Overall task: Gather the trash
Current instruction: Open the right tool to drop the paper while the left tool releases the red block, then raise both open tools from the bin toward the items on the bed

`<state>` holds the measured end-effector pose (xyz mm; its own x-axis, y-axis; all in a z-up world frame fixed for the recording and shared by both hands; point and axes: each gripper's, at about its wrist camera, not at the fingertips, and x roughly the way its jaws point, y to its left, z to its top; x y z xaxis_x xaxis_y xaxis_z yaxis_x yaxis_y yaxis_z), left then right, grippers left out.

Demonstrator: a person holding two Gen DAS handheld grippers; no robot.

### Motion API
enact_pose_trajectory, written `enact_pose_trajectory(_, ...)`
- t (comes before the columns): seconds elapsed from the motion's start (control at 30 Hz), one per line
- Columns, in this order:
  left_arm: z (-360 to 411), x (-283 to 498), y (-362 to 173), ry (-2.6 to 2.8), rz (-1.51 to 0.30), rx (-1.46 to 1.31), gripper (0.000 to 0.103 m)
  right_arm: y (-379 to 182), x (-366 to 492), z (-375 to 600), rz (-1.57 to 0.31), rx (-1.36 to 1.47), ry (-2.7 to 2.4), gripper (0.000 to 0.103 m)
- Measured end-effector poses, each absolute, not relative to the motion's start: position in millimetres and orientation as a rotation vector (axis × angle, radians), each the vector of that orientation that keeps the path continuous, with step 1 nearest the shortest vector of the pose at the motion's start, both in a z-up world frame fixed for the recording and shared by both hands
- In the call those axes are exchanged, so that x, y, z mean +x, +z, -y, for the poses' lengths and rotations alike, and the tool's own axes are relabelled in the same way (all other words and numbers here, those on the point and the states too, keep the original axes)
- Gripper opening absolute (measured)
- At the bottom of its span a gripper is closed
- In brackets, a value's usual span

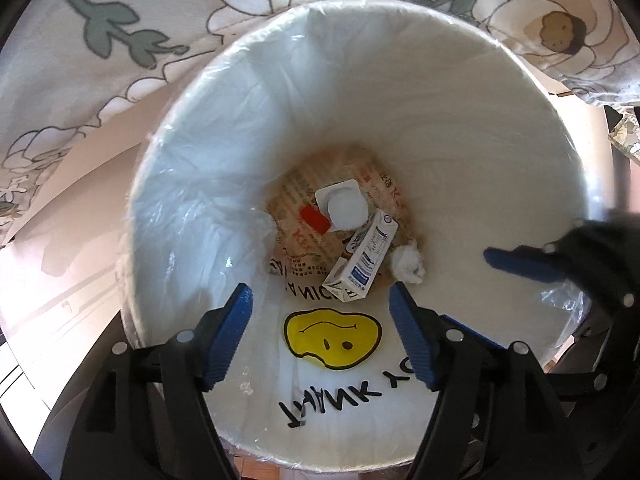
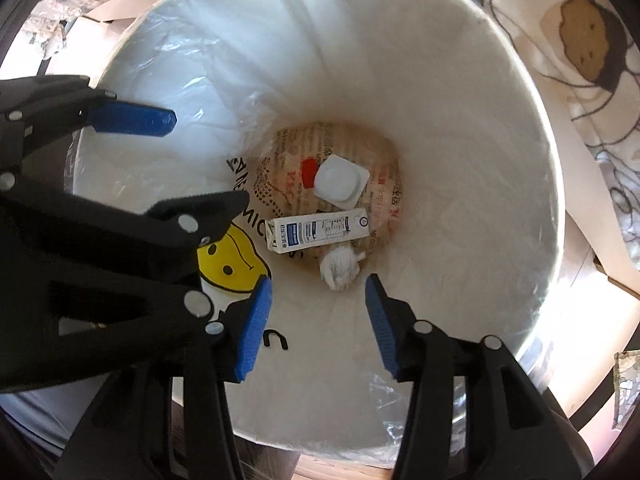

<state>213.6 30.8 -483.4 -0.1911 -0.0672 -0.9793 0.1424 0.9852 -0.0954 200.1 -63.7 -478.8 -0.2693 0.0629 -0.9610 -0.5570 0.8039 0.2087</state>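
Both grippers hang over the mouth of a white bin (image 1: 460, 92) lined with a plastic bag (image 1: 188, 216) printed with a yellow smiley (image 1: 332, 338). At its bottom lie a white-and-blue carton (image 1: 362, 260), a white plastic cup lid (image 1: 344, 206), a crumpled tissue (image 1: 408, 266) and printed brown paper (image 1: 304, 232). My left gripper (image 1: 320, 332) is open and empty. My right gripper (image 2: 318, 326) is open and empty above the tissue (image 2: 340, 268), with the carton (image 2: 318, 230) and lid (image 2: 340, 180) beyond. The left gripper shows at the left of the right wrist view (image 2: 204, 164).
A floral cloth (image 1: 120, 40) hangs behind the bin, also at the right in the right wrist view (image 2: 592, 60). Pale floor (image 1: 68, 264) lies to the left. The right gripper's blue finger (image 1: 520, 264) reaches over the bin's right rim.
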Motion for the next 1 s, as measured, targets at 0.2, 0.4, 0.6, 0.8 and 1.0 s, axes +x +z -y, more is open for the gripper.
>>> enact_pose_trajectory(0.2, -32.2, 206.3, -467.7, -0.184, -1.728, 0.068, 0.073, -467.5, 196.3, 68.4, -1.741, -0.387, 0.617, 0.051)
enact_pose_trajectory(0.4, -36.5, 196.7, -443.0, -0.176, -1.687, 0.024, 0.073, -447.1, 191.8, 76.6, -1.707, -0.386, 0.603, 0.052)
enact_pose_trajectory(0.6, -40.9, 187.4, -390.2, -0.172, -1.596, 0.051, 0.073, -402.9, 186.3, 84.6, -1.62, -0.449, 0.618, 0.052)
enact_pose_trajectory(0.8, -44.6, 184.1, -324.8, -0.169, -1.52, 0.08, 0.073, -335.5, 188.0, 99.5, -1.483, -0.502, 0.636, 0.052)
enact_pose_trajectory(1.0, -47.7, 178.0, -252.1, -0.185, -1.415, 0.095, 0.073, -246.3, 194.1, 119.5, -1.328, -0.518, 0.638, 0.057)
